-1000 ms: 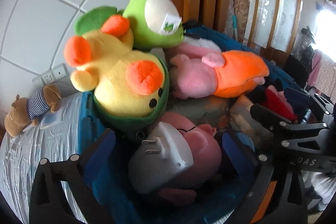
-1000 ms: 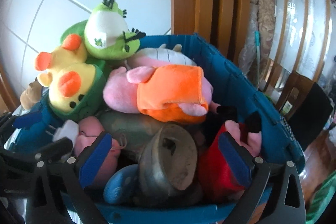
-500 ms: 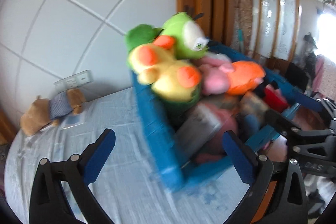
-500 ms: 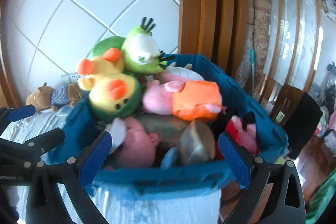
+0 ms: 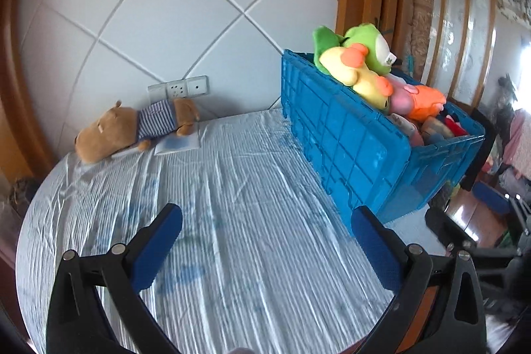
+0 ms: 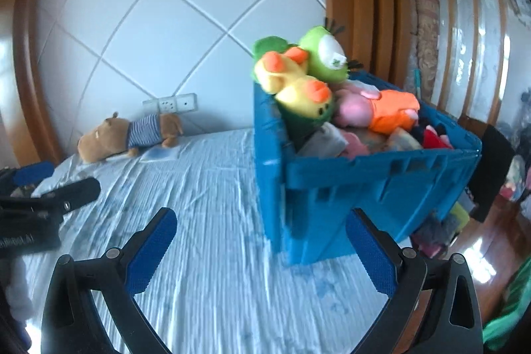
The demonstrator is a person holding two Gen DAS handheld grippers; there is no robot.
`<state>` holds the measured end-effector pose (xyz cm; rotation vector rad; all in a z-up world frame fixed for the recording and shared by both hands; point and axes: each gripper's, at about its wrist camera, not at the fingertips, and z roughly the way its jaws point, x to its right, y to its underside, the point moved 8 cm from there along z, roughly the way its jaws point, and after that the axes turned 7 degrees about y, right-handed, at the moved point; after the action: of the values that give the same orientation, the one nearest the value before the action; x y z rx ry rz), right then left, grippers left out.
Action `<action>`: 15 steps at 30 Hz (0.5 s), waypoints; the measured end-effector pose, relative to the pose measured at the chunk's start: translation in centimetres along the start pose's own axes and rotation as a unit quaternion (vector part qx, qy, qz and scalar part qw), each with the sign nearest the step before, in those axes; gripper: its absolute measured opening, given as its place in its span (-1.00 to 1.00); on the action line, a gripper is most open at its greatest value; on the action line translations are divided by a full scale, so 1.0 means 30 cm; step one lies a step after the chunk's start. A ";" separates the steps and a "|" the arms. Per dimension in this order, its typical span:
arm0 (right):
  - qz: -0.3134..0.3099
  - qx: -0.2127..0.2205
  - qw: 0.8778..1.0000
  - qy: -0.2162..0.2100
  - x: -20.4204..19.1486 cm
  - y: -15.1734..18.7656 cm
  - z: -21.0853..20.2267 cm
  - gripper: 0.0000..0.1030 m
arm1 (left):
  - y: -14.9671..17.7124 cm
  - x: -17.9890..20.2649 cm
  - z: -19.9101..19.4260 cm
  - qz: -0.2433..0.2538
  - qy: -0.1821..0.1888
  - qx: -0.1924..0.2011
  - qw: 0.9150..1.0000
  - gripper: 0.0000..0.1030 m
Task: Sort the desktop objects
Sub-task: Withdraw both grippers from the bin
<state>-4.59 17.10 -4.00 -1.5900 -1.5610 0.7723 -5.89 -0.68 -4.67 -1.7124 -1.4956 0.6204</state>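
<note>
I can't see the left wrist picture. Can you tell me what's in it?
A blue crate heaped with plush toys, a yellow duck and a green bird on top, stands at the right of a table with a pale blue cloth. A brown bear lies by the wall; the left gripper is open and empty.

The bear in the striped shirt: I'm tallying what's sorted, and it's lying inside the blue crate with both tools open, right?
Not inside. The bear lies on the table by the wall, apart from the blue crate, as the left wrist view shows. Both tools, left and right, are open.
</note>
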 end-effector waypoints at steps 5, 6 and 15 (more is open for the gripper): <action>-0.012 0.008 1.000 0.010 -0.059 0.005 -0.078 0.99 | 0.024 -0.022 -0.064 -0.009 -0.011 0.009 1.000 1.00; -0.016 0.008 1.000 0.009 -0.065 0.005 -0.087 0.99 | 0.032 -0.025 -0.068 -0.011 -0.016 0.007 1.000 1.00; -0.042 0.011 0.999 -0.006 -0.080 0.029 -0.150 0.99 | 0.093 -0.032 -0.131 -0.023 -0.042 0.007 0.999 1.00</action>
<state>-0.50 14.29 -2.59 -1.4967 -1.6131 0.7515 -1.35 -2.58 -4.70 -1.6539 -1.5803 0.6837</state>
